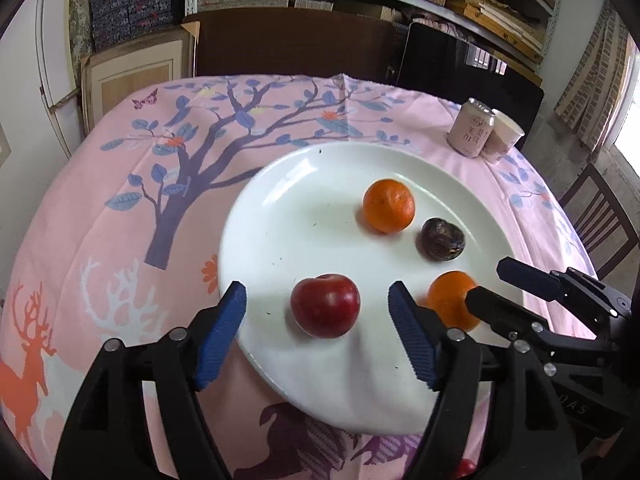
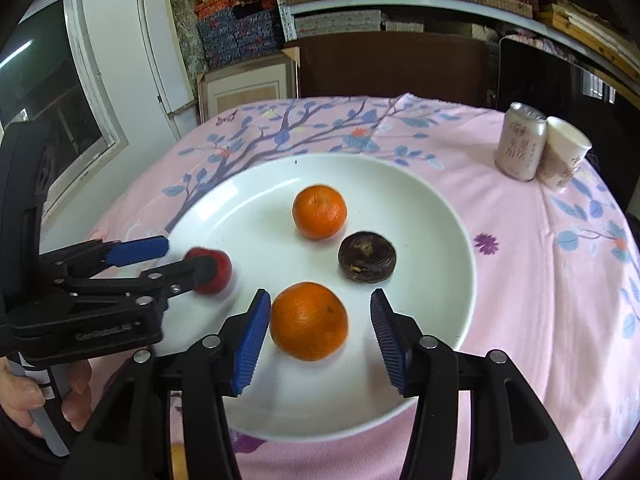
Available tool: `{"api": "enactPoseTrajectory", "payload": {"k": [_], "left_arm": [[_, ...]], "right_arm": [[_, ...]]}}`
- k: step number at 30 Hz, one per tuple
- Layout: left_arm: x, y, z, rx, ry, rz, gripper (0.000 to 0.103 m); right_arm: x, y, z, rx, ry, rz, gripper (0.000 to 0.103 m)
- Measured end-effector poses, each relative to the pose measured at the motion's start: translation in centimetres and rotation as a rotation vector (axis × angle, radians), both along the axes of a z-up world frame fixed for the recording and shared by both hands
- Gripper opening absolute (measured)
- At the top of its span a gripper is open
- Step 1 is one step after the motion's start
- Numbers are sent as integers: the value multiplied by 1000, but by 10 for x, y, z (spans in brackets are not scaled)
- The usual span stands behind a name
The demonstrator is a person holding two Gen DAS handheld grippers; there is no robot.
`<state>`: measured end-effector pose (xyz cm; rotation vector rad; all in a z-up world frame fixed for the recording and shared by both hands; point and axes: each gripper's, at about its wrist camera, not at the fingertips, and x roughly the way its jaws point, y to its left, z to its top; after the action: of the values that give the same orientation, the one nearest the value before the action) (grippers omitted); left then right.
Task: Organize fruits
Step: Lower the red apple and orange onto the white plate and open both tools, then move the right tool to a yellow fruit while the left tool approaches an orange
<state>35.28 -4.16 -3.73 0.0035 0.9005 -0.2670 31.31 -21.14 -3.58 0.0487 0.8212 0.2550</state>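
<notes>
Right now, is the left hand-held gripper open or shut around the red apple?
Open. The left hand-held gripper has clear gaps either side of the red apple, which rests on the white plate.

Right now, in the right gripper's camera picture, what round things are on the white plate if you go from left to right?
Red fruit → far orange, near orange roughly level with it → dark brown fruit. All sit on the white plate.

Both the left gripper (image 1: 318, 300) and right gripper (image 2: 318, 310) are held angled downward, fingers (image 1: 222, 334) spread apart.
</notes>
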Motion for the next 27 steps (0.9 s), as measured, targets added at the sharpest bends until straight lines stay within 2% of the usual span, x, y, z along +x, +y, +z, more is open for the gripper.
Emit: {"api": "enactPoseTrajectory", "payload": {"k": [2,4,8,10,13,20,27], "left_arm": [[-17,5,16,-11,-37,-8,72],[-37,11,30,-21,-74,-20,77],[-89,20,45,-10,-130,-53,84],[-117,24,46,1,-149,-67,88],[-162,34,42,-5,-170,-91,93],[-246,50,8,53,-161,-117,95],[-287,64,-11,11,-140,-89,95]], "right_arm": [[-14,-4,14,5,-32,3,52],[-33,-8,27,14,-59,7,54],[-81,-15,39,33,-92,28,64],[-108,-15,40,27,-103,47,77],[-149,-15,36,35,-118,75,86],[-231,-10,13,30,-100,143,86],[-261,-7,-24,13,-46,138,86]]}}
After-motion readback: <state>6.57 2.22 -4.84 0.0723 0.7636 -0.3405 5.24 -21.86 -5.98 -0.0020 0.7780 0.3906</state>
